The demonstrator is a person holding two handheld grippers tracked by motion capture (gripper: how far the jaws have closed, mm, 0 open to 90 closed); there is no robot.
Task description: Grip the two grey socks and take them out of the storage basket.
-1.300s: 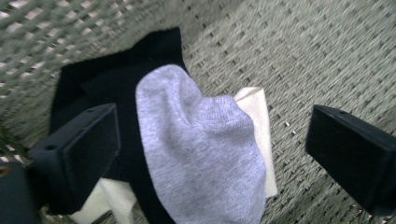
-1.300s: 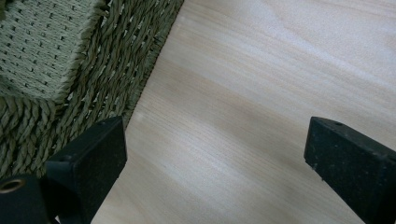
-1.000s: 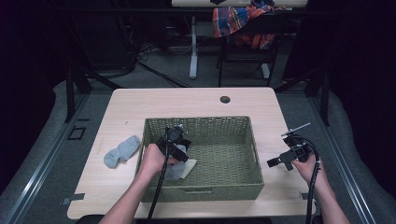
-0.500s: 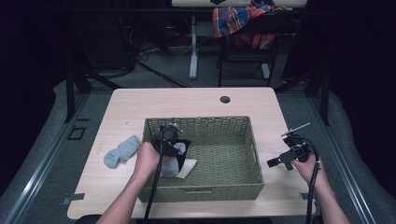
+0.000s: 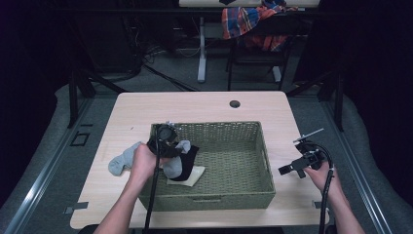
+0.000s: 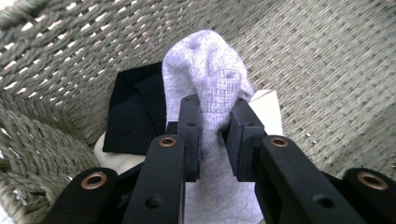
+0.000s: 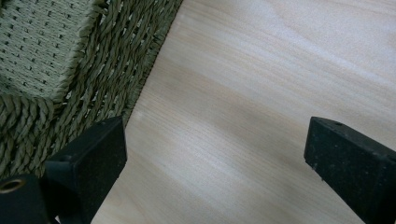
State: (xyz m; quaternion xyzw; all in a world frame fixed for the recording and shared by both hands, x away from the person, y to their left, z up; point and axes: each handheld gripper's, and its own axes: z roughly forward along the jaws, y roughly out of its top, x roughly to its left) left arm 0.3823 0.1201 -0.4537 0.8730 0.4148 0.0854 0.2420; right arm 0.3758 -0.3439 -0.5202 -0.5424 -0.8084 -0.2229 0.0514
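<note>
Where dark room surrounds it, pale wood table [image 5: 204, 109] bears woven basket [image 5: 243, 195] w/ socks.

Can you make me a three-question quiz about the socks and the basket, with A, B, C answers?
1. Where is the grey sock held by the left gripper?
A. over the basket
B. on the floor
C. on the chair

2. What colour is the sock lying under it?
A. red
B. black
C. yellow

3. How is the right gripper?
A. shut on a sock
B. shut on the basket
C. open, holding nothing

Answers: 1 A, the woven basket wall shows all around the held sock. 2 B, a black sock lies on the basket floor. 3 C, its jaws stand wide apart over the bare table.
</note>
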